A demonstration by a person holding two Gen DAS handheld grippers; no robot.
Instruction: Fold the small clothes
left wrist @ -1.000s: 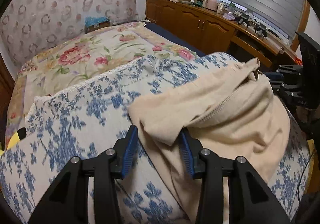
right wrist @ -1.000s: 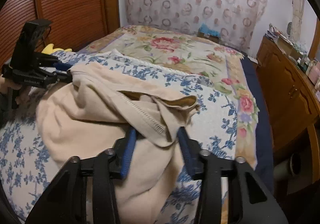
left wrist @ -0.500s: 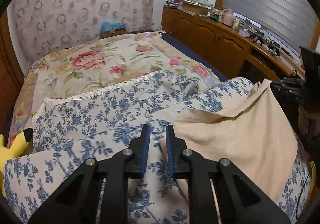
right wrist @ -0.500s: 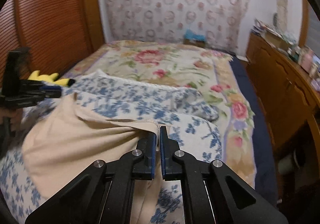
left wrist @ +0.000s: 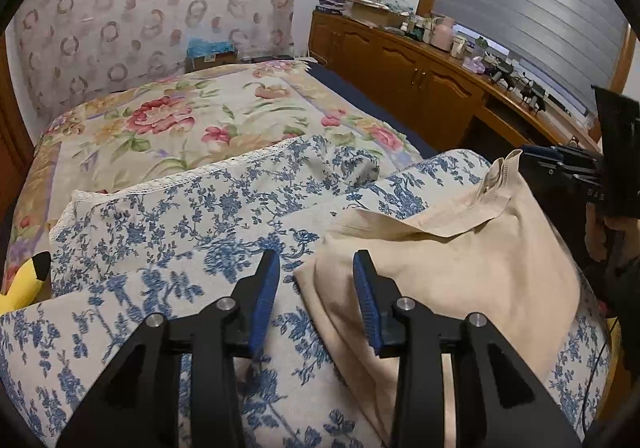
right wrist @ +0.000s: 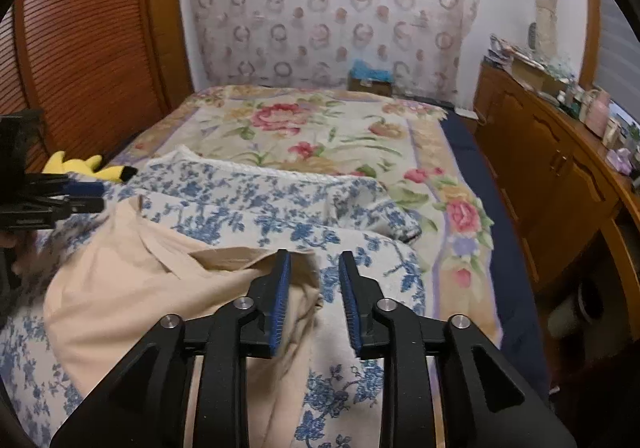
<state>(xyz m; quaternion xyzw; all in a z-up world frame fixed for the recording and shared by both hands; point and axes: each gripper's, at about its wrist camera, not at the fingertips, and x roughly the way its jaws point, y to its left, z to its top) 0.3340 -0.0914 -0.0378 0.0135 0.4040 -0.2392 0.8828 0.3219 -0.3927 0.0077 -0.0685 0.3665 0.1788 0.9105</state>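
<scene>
Left gripper (left wrist: pixel 314 268) opening now, off the tan cloth (left wrist: pixel 460 256); right gripper (right wrist: pixel 314 268) opening too, letting go; cloth flatter than before.

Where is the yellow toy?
The yellow toy lies at the left edge of the bed in the right wrist view, beside the blue-flowered cover and the wooden slatted wall.

Two matching black hand-held grippers with blue-lined fingers

The left gripper (left wrist: pixel 314 272) and the right gripper (right wrist: pixel 314 270) share one build: matte black angular frames with triangular cut-outs, and two round silver screw heads on each side. Each of the fingers (left wrist: pixel 264 296) carries a ribbed blue pad on its inner face. Seen from the side in the other view, the right gripper shows small pale lettering on its black body, too small to read.
</scene>
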